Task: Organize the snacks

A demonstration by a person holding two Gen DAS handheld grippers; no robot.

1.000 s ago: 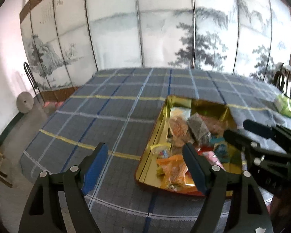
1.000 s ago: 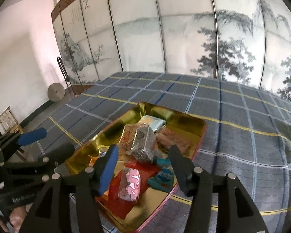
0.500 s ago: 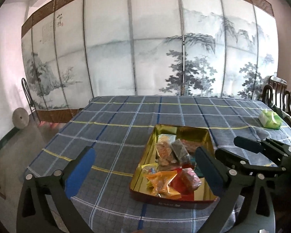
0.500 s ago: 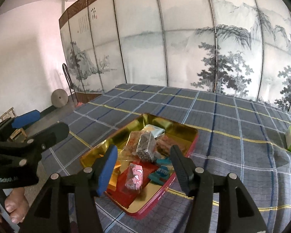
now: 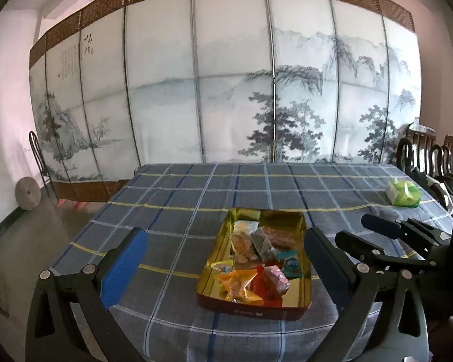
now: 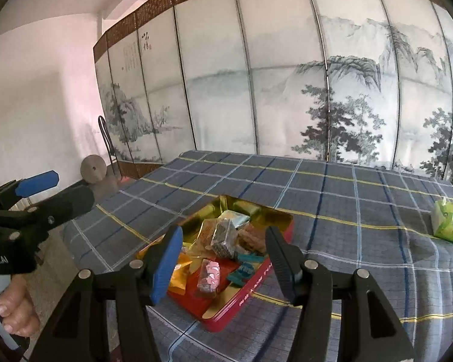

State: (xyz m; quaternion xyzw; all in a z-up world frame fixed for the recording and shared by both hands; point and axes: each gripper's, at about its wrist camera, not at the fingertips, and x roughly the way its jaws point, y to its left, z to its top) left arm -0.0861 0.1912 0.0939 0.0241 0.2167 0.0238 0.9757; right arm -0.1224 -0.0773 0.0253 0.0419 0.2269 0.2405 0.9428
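A red tin (image 5: 250, 306) with a gold inside sits near the front edge of the plaid table (image 5: 196, 199). Several wrapped snacks lie in it: an orange packet (image 5: 238, 280), a pink one (image 5: 276, 277), a dark grey one (image 5: 261, 242) and teal ones (image 5: 290, 262). My left gripper (image 5: 225, 241) hangs above and short of the tin, wide open and empty. My right gripper (image 6: 225, 236) hovers over the tin's (image 6: 250, 289) near end, half open, nothing between its pads. Each gripper shows in the other's view: the right gripper (image 5: 355, 229) and the left gripper (image 6: 71, 187).
A green packet (image 5: 404, 193) lies at the table's far right and appears as the green packet (image 6: 448, 221) in the right wrist view. Dark wooden chairs (image 5: 422, 147) stand at the right, a metal chair (image 5: 37, 157) and a round disc (image 5: 27, 193) at the left. A painted folding screen (image 5: 226, 90) closes the back.
Both grippers have drawn back and up from the tin, which now looks smaller and farther. The left jaws have spread wider. The right jaws look unchanged.
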